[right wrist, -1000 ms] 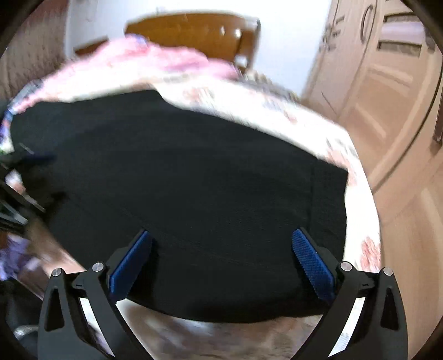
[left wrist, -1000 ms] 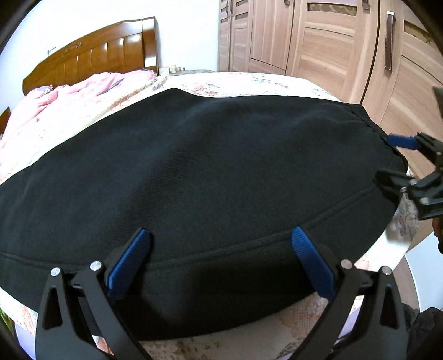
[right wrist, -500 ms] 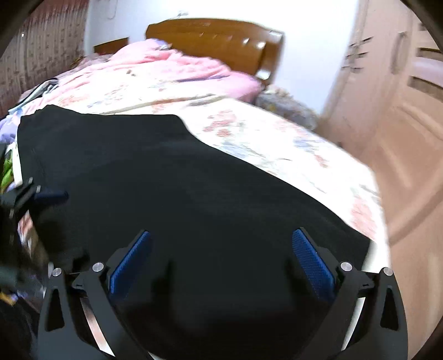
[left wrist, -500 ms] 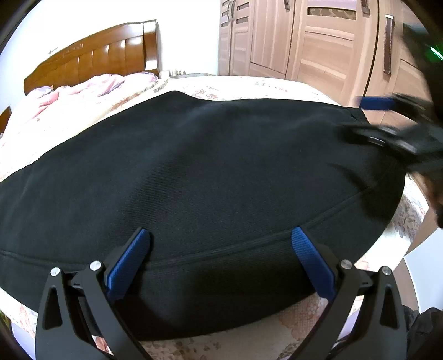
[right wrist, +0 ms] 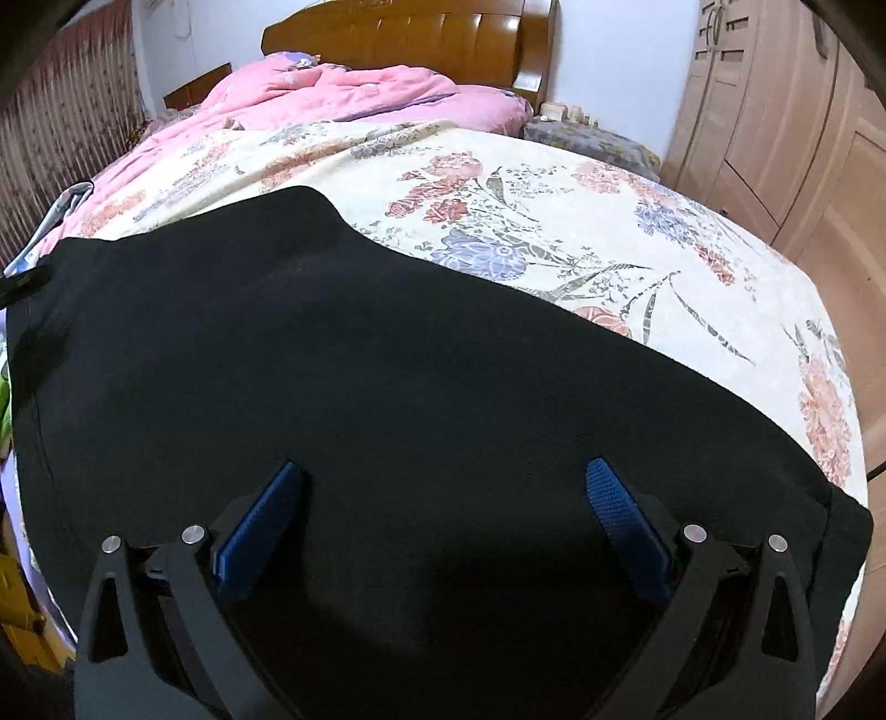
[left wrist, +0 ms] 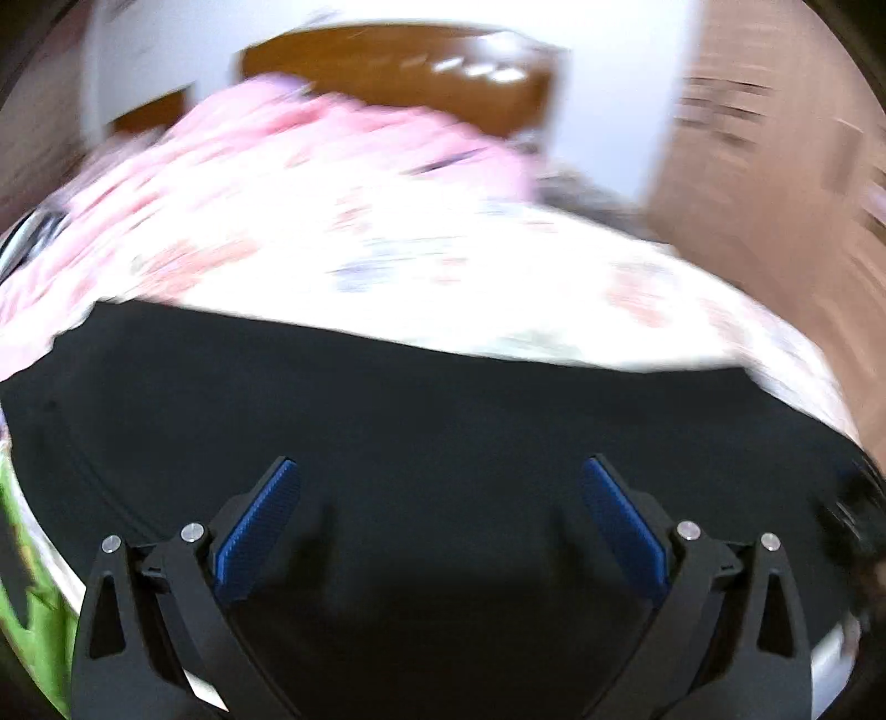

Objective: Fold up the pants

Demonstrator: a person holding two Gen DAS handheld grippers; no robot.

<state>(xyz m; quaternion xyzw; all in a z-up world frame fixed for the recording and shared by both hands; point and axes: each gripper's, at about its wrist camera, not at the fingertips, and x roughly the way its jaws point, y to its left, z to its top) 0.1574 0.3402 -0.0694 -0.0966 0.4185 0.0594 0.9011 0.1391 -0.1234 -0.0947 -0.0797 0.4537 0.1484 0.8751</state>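
Note:
Black pants [right wrist: 343, 354] lie spread flat along the near edge of a bed with a floral cover [right wrist: 554, 221]. My right gripper [right wrist: 443, 482] is open and empty, hovering just above the middle of the pants. My left gripper [left wrist: 437, 482] is open and empty, also over the pants [left wrist: 443, 432]; its view is motion-blurred. The left gripper's tip shows at the far left edge of the right wrist view [right wrist: 22, 279], near the pants' left end.
A pink quilt [right wrist: 343, 94] is bunched in front of the wooden headboard [right wrist: 410, 39]. Wooden wardrobe doors [right wrist: 775, 111] stand on the right. Some clutter sits past the bed's left edge [right wrist: 5, 399].
Both grippers have swung to face the headboard. The left view now blurs from fast turning; the right gripper has left the left view's right side. The pants lie unmoved.

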